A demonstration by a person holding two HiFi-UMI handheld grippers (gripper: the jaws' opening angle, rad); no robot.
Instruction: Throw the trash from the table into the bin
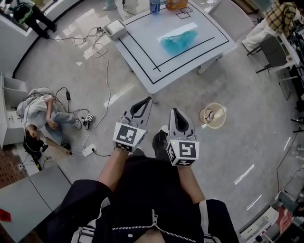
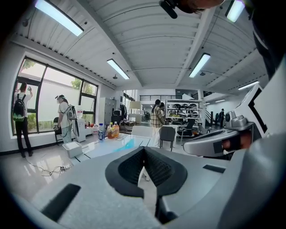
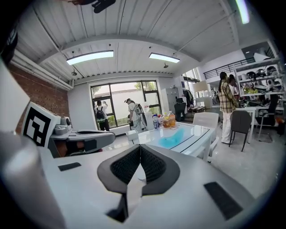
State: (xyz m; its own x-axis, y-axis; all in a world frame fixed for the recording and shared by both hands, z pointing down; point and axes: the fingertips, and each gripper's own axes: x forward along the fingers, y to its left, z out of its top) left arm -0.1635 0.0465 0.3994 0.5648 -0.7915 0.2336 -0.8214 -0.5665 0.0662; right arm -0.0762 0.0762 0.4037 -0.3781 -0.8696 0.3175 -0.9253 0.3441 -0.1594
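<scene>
Both claws hung low in the centre of the head view, over the floor [image 1: 247, 142] and well short of the desk [image 1: 142, 52], which filled the upper middle of the frame. The left claw [image 1: 148, 99] had its jaws pressed together at the tips with nothing between them; its own view showed the dark pads meeting in a point [image 2: 144, 150]. The right claw [image 1: 173, 111] was the same, jaws closed and empty [image 3: 139, 147].

The trash [image 1: 179, 40] lay on the desk inside the black-lined rectangle, towards the upper right of the desk top. It looked like crumpled blue plastic, though from that height I couldn't be sure of the material. The right gripper view caught it too, as a blue patch on the glossy top [image 3: 173, 136].

The bin [image 1: 213, 115], a round wicker one, stood on the floor just right of the right claw, below the desk's near right edge.

Bottles [image 1: 155, 5] stood at the desk's far edge at the top of the frame. A white box [image 1: 115, 28] sat on its left corner. Cables [image 1: 97, 42] trailed over the floor at the left, where a person [image 1: 40, 111] sat.
</scene>
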